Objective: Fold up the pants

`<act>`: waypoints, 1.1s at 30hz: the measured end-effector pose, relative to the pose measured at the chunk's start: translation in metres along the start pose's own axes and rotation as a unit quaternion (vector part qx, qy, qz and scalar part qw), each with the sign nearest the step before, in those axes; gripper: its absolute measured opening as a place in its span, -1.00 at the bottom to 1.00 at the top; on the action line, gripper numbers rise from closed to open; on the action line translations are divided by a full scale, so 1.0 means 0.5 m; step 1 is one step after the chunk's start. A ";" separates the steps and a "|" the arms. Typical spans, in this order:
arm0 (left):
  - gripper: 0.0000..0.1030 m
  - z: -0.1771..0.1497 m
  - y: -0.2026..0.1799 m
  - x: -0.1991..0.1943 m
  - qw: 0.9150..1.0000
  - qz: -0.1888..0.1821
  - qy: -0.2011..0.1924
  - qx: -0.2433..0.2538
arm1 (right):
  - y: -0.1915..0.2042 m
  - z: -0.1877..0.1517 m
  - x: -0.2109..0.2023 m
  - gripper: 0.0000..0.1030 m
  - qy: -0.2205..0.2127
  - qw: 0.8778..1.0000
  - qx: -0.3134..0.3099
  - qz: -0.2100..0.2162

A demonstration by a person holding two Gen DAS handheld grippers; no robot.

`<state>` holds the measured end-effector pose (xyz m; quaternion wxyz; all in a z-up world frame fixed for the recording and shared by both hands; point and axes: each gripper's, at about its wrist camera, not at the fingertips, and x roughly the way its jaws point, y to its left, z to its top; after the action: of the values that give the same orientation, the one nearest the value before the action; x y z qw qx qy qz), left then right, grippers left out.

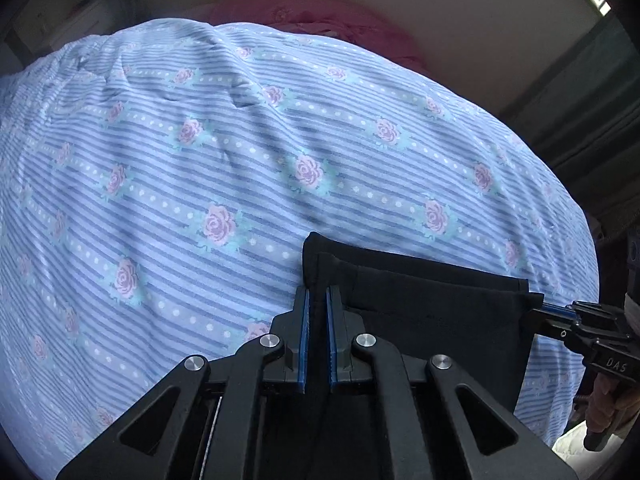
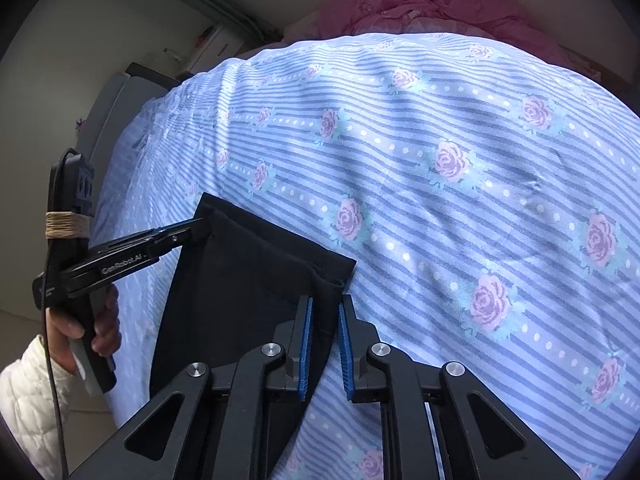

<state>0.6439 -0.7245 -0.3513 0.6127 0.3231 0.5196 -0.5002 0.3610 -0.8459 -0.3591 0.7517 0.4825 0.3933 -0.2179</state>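
Black pants (image 1: 432,304) hang at the near edge of a bed, their top hem stretched between my two grippers. My left gripper (image 1: 318,294) is shut on the hem's left corner; it also shows in the right wrist view (image 2: 196,229), pinching that corner. My right gripper (image 2: 325,305) has the hem's right corner between its blue pads, with a narrow gap showing between them; in the left wrist view it (image 1: 538,312) grips the far corner. The pants (image 2: 248,280) hang down below the hem, out of sight.
The bed carries a blue striped sheet with pink roses (image 1: 240,160) (image 2: 440,200). A pink quilt (image 2: 420,4) lies at the far end by the wall. A grey cabinet (image 2: 108,112) stands at the bed's left side.
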 end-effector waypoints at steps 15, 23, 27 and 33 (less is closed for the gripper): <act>-0.76 0.019 -0.025 -0.025 0.999 0.028 -0.015 0.036 | 0.032 0.015 -0.018 -0.85 -0.031 0.999 -0.027 -0.014; -0.69 0.047 -0.042 -0.033 0.999 0.024 -0.015 0.036 | 0.012 0.010 -0.015 -0.84 -0.024 1.000 -0.015 -0.012; -0.48 0.049 -0.058 -0.045 0.998 0.017 -0.036 0.054 | 0.011 0.010 -0.013 -0.85 -0.021 1.000 -0.016 -0.016; -0.47 0.067 -0.057 -0.015 0.997 0.030 -0.015 0.064 | 0.003 0.007 -0.006 -0.84 -0.018 1.000 -0.010 -0.019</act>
<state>0.6279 -0.7613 -0.3321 0.6135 0.3696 0.4669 -0.5188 0.3616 -0.8486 -0.3547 0.7592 0.4634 0.3911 -0.2364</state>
